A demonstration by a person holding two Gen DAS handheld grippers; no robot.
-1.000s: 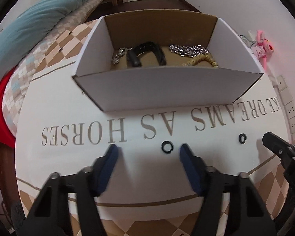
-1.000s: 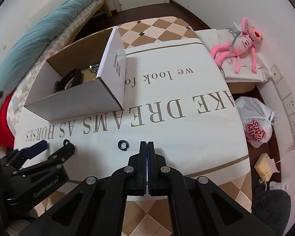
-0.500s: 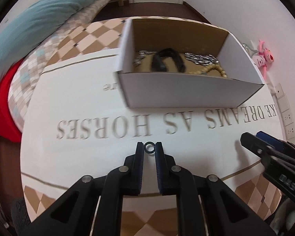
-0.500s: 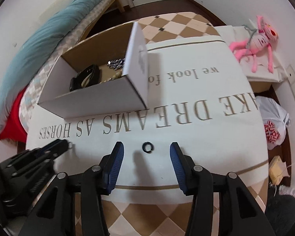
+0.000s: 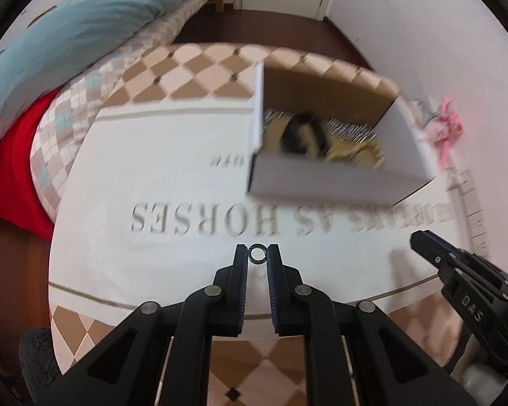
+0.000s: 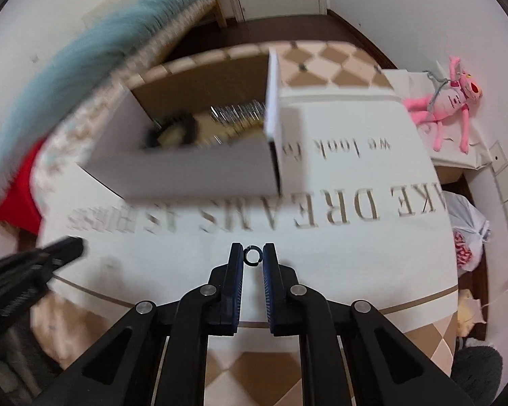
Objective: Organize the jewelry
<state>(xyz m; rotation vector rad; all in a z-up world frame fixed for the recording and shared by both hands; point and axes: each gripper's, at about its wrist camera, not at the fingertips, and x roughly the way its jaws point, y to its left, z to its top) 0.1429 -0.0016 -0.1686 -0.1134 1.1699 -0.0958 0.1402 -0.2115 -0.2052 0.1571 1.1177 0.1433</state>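
Observation:
My left gripper (image 5: 256, 254) is shut on a small black ring (image 5: 257, 254) held between its fingertips above the white tablecloth. My right gripper (image 6: 253, 254) is shut on a second small black ring (image 6: 253, 255). The open cardboard box (image 5: 338, 182) stands further back; it holds a black bracelet (image 5: 301, 132), silver chains and beads, all blurred. It also shows in the right wrist view (image 6: 199, 169). The right gripper shows at the right edge of the left wrist view (image 5: 423, 240); the left gripper shows at the left of the right wrist view (image 6: 71, 247).
The round table carries a white cloth with printed lettering (image 5: 199, 223) and a checked border. A bed with a teal blanket (image 5: 67, 34) lies to the left. A pink plush toy (image 6: 453, 101) and a plastic bag (image 6: 467, 240) are at the right.
The right gripper has closed on its ring. Both grippers have lifted and the views have shifted and blurred; the left keeps its ring.

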